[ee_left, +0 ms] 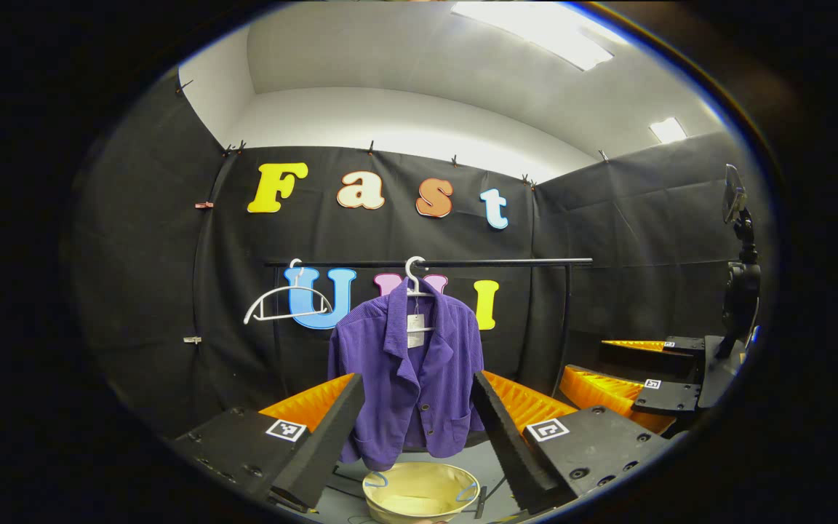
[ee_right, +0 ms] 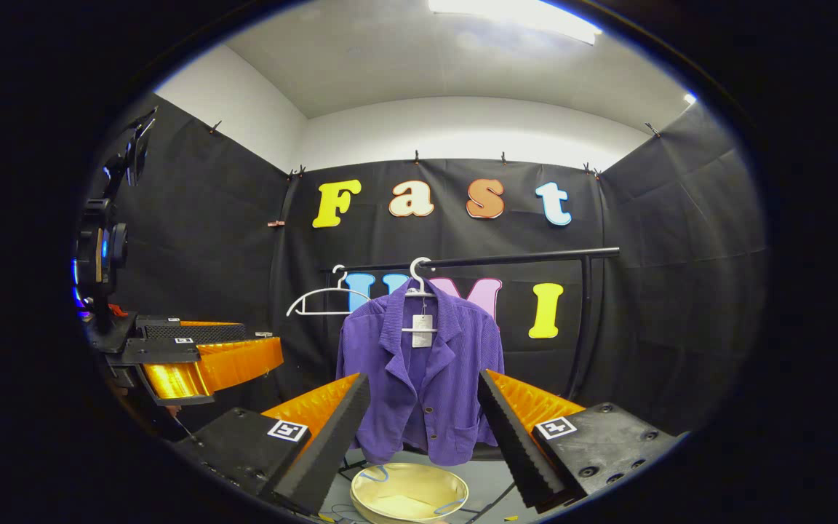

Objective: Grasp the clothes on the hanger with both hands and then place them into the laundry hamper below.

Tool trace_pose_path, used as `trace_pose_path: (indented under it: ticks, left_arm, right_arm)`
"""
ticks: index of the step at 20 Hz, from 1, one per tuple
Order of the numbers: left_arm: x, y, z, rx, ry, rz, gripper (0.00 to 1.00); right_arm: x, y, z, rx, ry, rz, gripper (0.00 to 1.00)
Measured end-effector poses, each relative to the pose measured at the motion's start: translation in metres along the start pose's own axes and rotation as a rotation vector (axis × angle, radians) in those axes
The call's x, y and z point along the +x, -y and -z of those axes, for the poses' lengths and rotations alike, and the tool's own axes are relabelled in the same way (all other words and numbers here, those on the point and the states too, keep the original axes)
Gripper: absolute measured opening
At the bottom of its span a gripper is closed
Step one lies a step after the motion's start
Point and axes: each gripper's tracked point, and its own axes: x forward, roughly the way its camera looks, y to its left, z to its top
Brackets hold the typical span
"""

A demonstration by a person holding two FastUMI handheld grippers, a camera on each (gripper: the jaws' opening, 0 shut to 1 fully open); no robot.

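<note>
Flanking the hung purple jacket [ee_left: 408, 378] above hamper [ee_left: 419, 495], beside spare hanger [ee_left: 288, 302]: both jaws released.

Left gripper [ee_left: 419, 429]: fingers spread wide, empty, levelled at the purple jacket [ee_left: 408, 371], well short of it. Right gripper [ee_right: 423, 429]: same pose, jaws apart, nothing between them, also short of the jacket, just right of the left gripper [ee_right: 201, 364].

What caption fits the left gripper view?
Open left gripper faces a purple corduroy jacket hanging above a round cream hamper.
</note>
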Motion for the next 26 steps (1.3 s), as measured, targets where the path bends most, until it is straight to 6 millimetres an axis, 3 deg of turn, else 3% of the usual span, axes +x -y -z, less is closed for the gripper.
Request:
trace_pose_path:
  ticks: [7,18,26]
  left_arm:
    - [-0.003,0.001,0.001,-0.005,0.0,0.004,0.94]
    - [-0.008,-0.021,0.007,-0.018,-0.006,0.041,0.94]
    - [0.002,-0.037,0.019,-0.029,-0.025,0.082,0.94]
  right_arm:
    - [-0.001,-0.002,0.002,-0.002,-0.012,-0.005,0.97]
    - [0.001,-0.02,-0.001,-0.035,-0.005,0.038,0.98]
    - [0.013,-0.033,0.018,-0.047,-0.038,0.083,0.98]
